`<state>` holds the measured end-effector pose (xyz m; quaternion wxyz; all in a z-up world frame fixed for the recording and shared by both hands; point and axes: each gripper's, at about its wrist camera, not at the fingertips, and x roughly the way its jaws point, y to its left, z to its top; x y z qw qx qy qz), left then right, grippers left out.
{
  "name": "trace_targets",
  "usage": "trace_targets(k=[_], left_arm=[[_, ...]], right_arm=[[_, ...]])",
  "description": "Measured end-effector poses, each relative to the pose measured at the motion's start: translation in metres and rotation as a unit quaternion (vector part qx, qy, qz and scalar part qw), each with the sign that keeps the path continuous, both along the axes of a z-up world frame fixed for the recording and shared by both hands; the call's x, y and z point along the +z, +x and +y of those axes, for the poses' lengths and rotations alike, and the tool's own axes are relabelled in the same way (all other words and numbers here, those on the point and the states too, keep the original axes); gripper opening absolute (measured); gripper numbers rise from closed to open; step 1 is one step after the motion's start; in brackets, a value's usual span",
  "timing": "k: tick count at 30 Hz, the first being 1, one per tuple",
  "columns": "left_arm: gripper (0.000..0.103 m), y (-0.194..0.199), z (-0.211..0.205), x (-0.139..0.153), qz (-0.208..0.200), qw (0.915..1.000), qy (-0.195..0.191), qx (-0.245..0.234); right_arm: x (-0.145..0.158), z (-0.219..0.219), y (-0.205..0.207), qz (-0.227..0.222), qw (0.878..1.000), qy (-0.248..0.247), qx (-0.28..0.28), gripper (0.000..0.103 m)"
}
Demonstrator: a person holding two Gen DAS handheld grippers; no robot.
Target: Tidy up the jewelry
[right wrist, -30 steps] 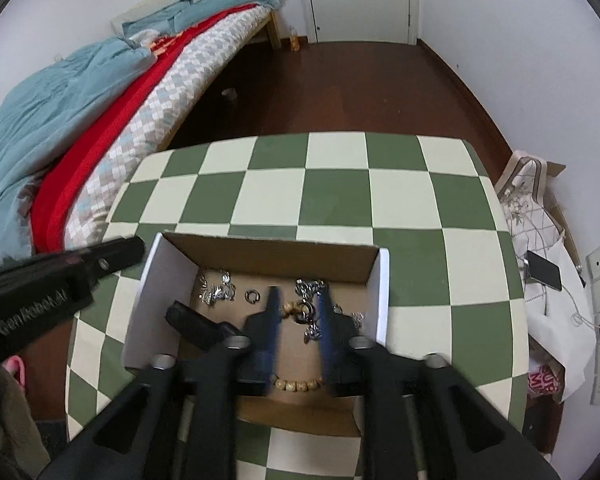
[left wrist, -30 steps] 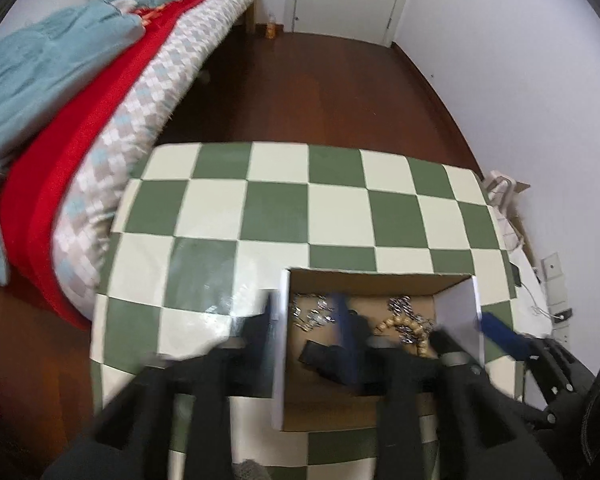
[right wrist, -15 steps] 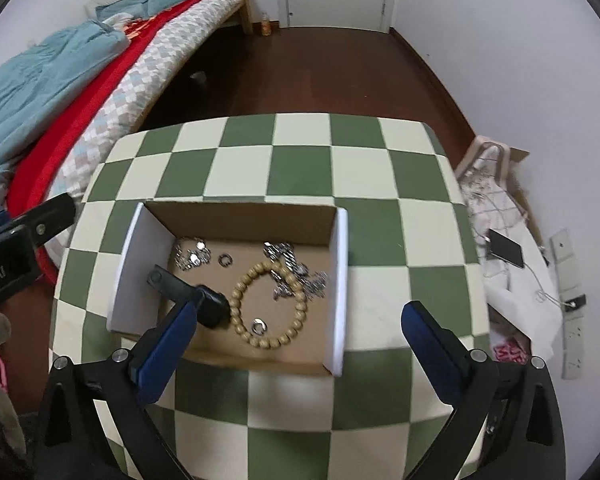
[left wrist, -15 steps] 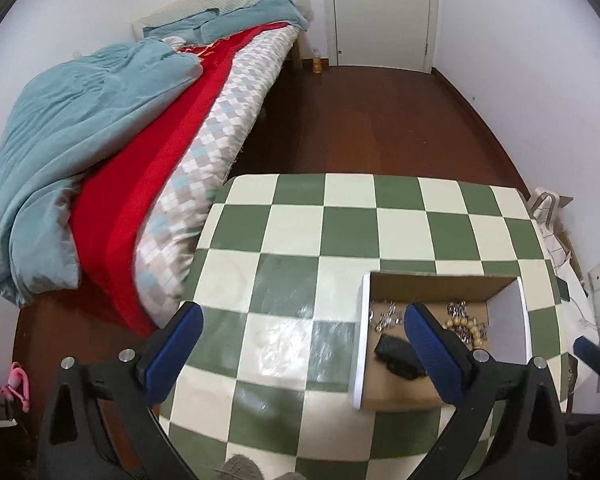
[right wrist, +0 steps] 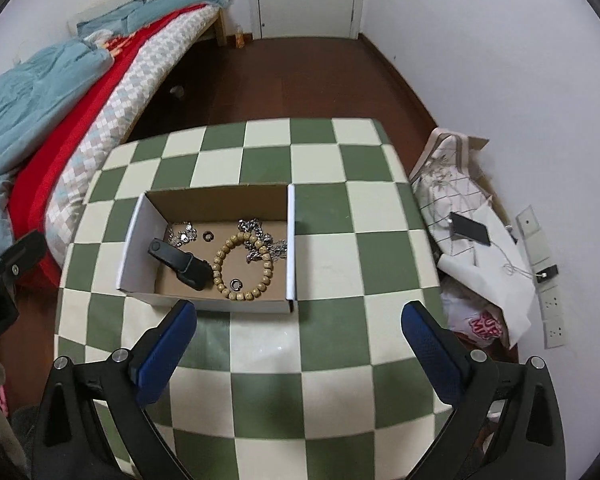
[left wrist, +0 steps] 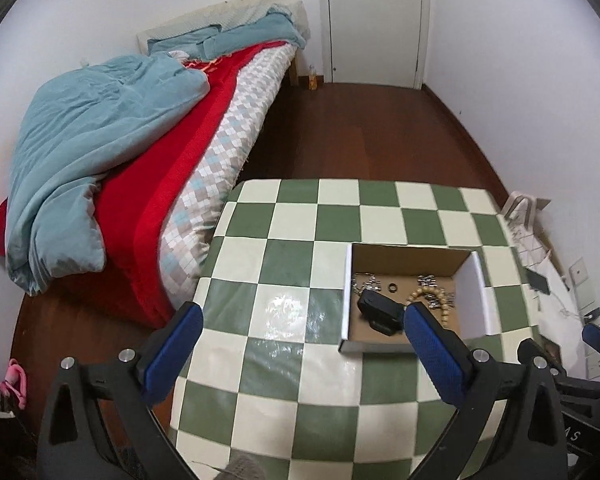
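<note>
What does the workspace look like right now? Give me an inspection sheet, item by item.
Surface: table with a green and cream checked cover.
Job's things: open cardboard box on the table; inside lie a wooden bead bracelet, silver chains, two small rings and a black band.
Clutter: nothing seen on the table outside the box.
Grippers: left gripper and right gripper both open and empty, above the table on the near side of the box.
Cables: thin white cord on the floor pile to the right.
Surroundings: bed with blue and red bedding, wooden floor, white door, bags and papers by the wall.
</note>
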<state>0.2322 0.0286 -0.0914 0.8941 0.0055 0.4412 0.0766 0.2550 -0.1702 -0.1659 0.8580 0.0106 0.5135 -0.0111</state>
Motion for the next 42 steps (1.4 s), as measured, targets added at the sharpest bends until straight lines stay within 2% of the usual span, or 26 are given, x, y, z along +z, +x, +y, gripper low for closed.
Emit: trace_targets(k=[8,15,21,34,42], left_arm=[[0.103,-0.054,-0.007,0.051,-0.043,0.999,-0.002,-0.009],[0.103,-0.091,-0.01,0.085,-0.066,0.9977,-0.005,-0.014],[0.103,-0.118,-0.011,0.109,-0.076,0.997,-0.01,-0.015],[0.103,-0.153,-0.02,0.134,-0.075,0.9964,-0.02,-0.033],[0.103,-0.152,-0.022,0.144,-0.072,0.9971,-0.014,-0.018]], right_arm=[[0.063,-0.005,-0.053,-0.048,0.999,-0.009,0.002,0.103],[0.118,-0.014,-0.1,-0.09,0.996,-0.007,-0.004,0.103],[0.154,-0.017,-0.132,-0.113,0.994,-0.011,-0.001,0.103],[0.199,-0.016,-0.182,-0.12,0.992,-0.008,0.024,0.103],[0.216,-0.021,-0.185,-0.128,0.991,-0.016,0.02,0.103]])
